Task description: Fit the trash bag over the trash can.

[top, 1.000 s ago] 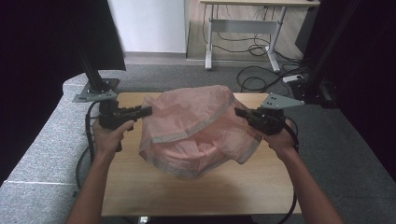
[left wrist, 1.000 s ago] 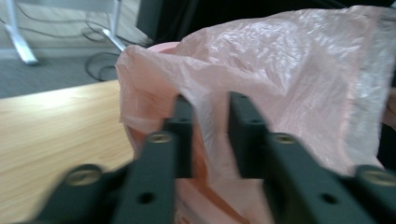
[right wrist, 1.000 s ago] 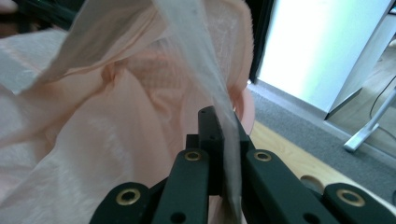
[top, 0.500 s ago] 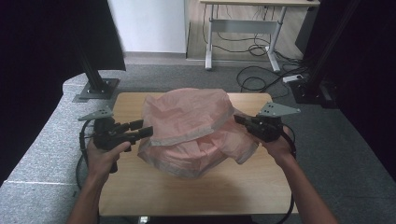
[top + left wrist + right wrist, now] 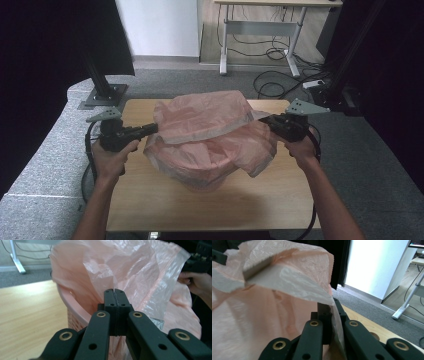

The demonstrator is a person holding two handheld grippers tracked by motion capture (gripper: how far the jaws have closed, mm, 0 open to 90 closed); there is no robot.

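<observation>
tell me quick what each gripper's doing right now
Left gripper: fingers just closed, pinching the pink plastic bag.
Right gripper: closed on the bag's other edge.

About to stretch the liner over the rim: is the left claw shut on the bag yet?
Shut on it: the left claw has just been closing, and the pink bag is pinched between its meeting jaws.
</observation>
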